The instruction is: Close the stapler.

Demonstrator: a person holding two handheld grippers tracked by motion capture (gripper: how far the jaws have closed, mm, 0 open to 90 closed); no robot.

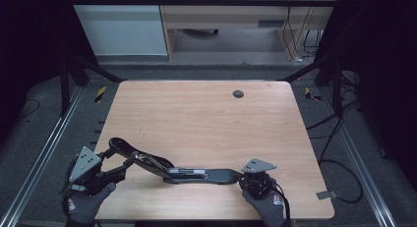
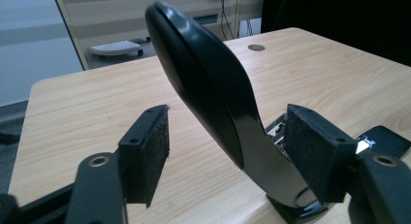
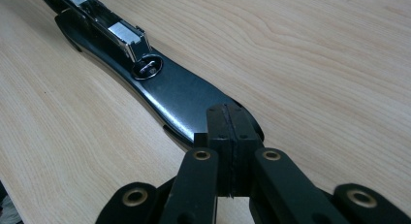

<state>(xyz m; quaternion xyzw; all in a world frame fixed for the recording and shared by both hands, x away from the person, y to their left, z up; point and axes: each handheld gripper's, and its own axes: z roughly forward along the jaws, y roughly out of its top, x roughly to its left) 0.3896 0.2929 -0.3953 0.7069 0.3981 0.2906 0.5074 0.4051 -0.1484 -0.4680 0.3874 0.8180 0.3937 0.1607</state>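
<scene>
Here, low in the frame on the pale wood-grain table [image 1: 206,114], a glossy black stapler [image 1: 196,174] lies swung open. The left gripper [image 1: 115,168] stands spread around its curved lid [image 2: 208,88]; the right gripper [image 3: 227,136], pressed together, rests on its flat base [image 3: 179,95].

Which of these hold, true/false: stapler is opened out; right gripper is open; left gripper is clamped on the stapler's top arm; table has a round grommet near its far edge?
1. The stapler is opened out on the table. True: its base lies flat and its top arm is swung up and back.
2. The right gripper is open. False: its pads are pressed together, resting on the end of the base.
3. The left gripper is clamped on the top arm. False: the arm stands between its pads, but the pad on the left of the left gripper view is clear of it.
4. A round grommet sits near the table's far edge. True.
</scene>
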